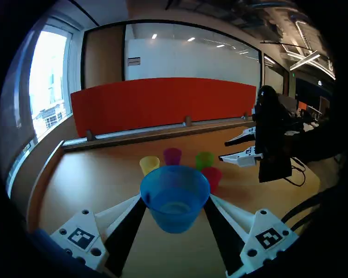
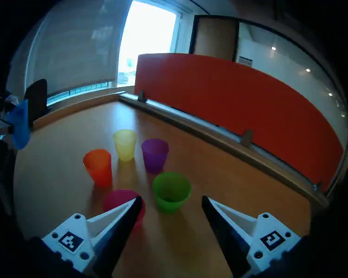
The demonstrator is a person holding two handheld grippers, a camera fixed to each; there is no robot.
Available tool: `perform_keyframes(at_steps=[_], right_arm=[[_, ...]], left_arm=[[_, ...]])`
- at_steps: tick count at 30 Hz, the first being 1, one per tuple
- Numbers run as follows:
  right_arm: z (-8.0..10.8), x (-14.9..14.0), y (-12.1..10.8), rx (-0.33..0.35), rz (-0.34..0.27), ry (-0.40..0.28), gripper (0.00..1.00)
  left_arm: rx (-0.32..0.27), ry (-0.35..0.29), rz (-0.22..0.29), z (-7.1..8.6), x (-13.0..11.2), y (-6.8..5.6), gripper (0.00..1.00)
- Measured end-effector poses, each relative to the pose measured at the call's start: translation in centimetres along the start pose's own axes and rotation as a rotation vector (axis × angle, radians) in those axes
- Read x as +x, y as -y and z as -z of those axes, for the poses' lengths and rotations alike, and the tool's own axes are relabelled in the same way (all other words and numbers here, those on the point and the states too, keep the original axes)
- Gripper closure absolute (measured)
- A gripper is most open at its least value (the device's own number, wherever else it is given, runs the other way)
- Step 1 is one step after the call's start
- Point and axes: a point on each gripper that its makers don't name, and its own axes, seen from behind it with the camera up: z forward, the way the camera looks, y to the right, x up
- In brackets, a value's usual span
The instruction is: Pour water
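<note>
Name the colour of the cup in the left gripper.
Blue cup, best in the left gripper view.

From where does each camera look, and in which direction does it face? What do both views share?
Left gripper view: sits on the left tongs, whose two fingers clamp a blue translucent plastic cup; it faces the red partition across the wooden table.
Right gripper view: sits on the open right tongs, fingers at the bottom; it looks down at a green plastic cup.
Both share both cups, table, partition.
</note>
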Motion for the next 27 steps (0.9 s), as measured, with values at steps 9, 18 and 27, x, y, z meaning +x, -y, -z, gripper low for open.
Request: perform_keyframes(at_steps=[9, 18, 27], right_arm=[[-2.2, -0.7, -0.1, 0.056, -0.028, 0.071, 0.0], [-3.9, -1.9, -0.7, 0.065, -0.034, 0.123, 0.0], [-5.1, -2.7, -0.3, 0.105, -0.046, 0.167, 0.0]], left_arm=[[0.015, 0.012, 0.008, 0.0, -0.5, 0.5, 0.16], [0.024, 0.021, 0.021, -0.2, -0.9, 0.9, 0.16], [0.033, 0.03, 0.032, -0.5, -1.4, 1.1, 0.16]])
